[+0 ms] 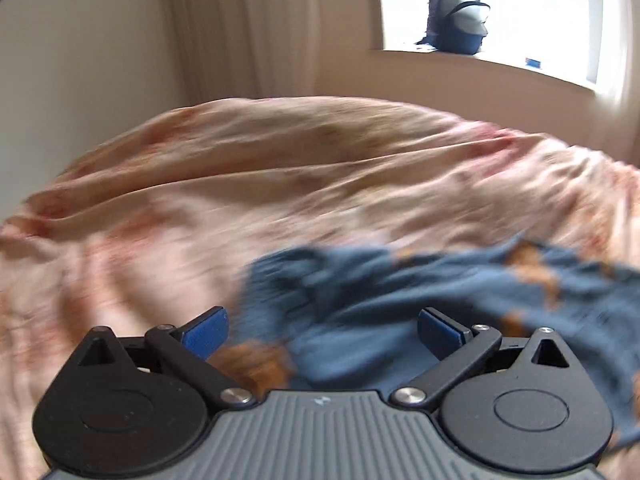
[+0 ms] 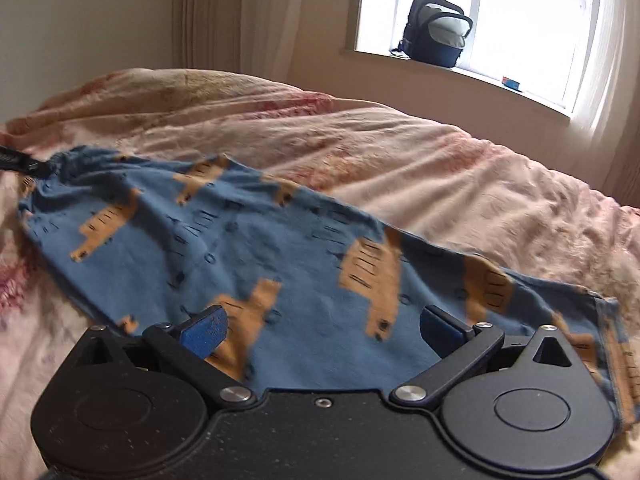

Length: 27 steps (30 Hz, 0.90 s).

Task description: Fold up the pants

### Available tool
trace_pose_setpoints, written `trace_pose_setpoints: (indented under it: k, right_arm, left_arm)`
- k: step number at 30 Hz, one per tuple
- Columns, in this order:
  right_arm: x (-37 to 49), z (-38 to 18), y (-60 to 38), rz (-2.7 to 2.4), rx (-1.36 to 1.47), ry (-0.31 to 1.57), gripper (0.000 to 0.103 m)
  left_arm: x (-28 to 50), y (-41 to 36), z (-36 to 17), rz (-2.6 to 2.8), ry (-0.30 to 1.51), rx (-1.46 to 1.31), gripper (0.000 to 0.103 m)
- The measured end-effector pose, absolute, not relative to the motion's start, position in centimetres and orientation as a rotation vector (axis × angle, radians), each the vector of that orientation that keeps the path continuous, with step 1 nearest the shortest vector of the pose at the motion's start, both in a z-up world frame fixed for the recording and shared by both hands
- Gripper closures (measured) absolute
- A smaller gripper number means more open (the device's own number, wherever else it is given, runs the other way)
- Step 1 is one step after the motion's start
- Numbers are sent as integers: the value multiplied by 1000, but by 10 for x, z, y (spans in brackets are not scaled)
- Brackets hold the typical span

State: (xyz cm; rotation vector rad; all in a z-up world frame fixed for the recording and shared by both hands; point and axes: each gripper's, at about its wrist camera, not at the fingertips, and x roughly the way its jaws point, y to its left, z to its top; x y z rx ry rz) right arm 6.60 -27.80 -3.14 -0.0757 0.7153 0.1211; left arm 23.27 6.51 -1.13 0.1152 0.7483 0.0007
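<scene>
Small blue pants point(image 2: 256, 248) with an orange animal print lie flat on the bed, stretching from the left to the lower right of the right wrist view. My right gripper point(image 2: 324, 330) hovers over their near middle, open wide, its blue pads clear of the cloth. At the far left edge of that view a dark tip of the other gripper point(image 2: 16, 162) shows beside the bunched end of the pants. In the blurred left wrist view the pants point(image 1: 400, 300) lie bunched in the lower right. My left gripper point(image 1: 322, 330) is open above that end, with nothing pinched between its pads.
A pink floral bedspread point(image 2: 400, 152) covers the bed in rumpled folds. A dark backpack point(image 2: 436, 28) stands on the windowsill point(image 2: 520, 88) beyond the bed, with a small blue item beside it. Curtains point(image 2: 208, 12) hang against the cream wall at the back left.
</scene>
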Motion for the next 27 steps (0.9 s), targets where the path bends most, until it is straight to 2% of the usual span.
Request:
trace_pose_setpoints:
  k: [3, 5, 8, 12, 17, 20, 23, 27]
  right_arm:
    - [72, -40, -265, 134, -148, 726, 1]
    - [76, -48, -266, 128, -163, 749, 1]
    - [85, -52, -282, 90, -101, 802, 1]
    - [88, -44, -307, 8, -57, 813, 1]
    - [88, -27, -334, -77, -22, 741, 1]
    - [96, -37, -347, -95, 26, 813, 1]
    - [103, -56, -371, -101, 142, 877, 1]
    - [92, -39, -407, -122, 328, 866, 1]
  left_arm:
    - [261, 14, -31, -29, 733, 249, 0]
    - [282, -12, -55, 8, 785, 355, 0]
    - [298, -15, -73, 46, 777, 361, 0]
    - [300, 2, -63, 76, 806, 316, 0]
    - [273, 22, -59, 137, 766, 367, 0]
    - [260, 38, -69, 158, 781, 260, 0]
    - [264, 34, -58, 219, 872, 165, 0]
    - [257, 6, -32, 152, 964, 92, 0]
